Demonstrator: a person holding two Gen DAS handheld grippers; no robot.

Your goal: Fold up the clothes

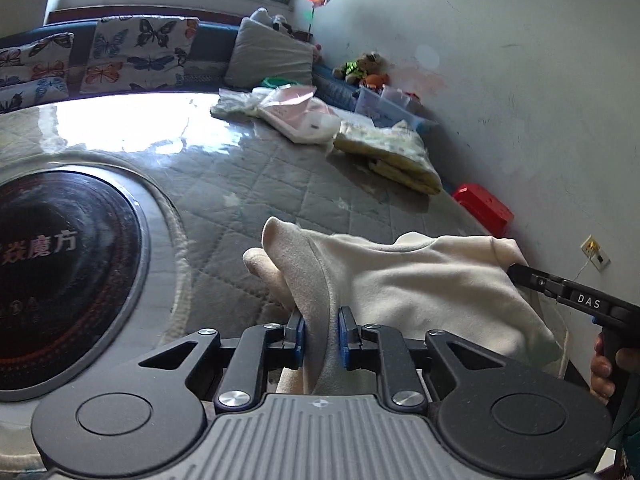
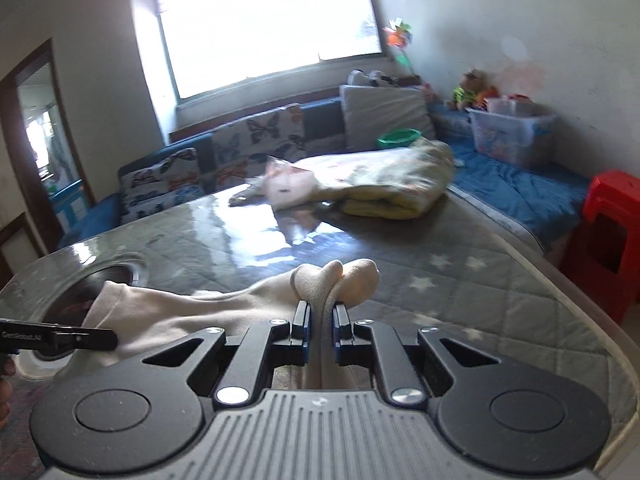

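Left gripper (image 1: 320, 334): fingers pinched on cream garment (image 1: 420, 280).
Right gripper (image 2: 321, 330): fingers clamped on the garment's other end.
Advice: keep it taut above the table (image 1: 280, 176), lower evenly.

Garment (image 1: 420, 280) stretched between both tools above table (image 1: 280, 184); folded bedding (image 1: 392, 152) behind, probably touching bag (image 1: 296, 116).

Bright window (image 2: 264, 28) w/ blue sofa (image 2: 320, 120) below, white wall (image 1: 520, 80), red stool (image 2: 612, 236).

Probably a home living room: butterfly cushions (image 1: 132, 54), stuffed toys (image 1: 362, 68), quilted table (image 2: 460, 280).
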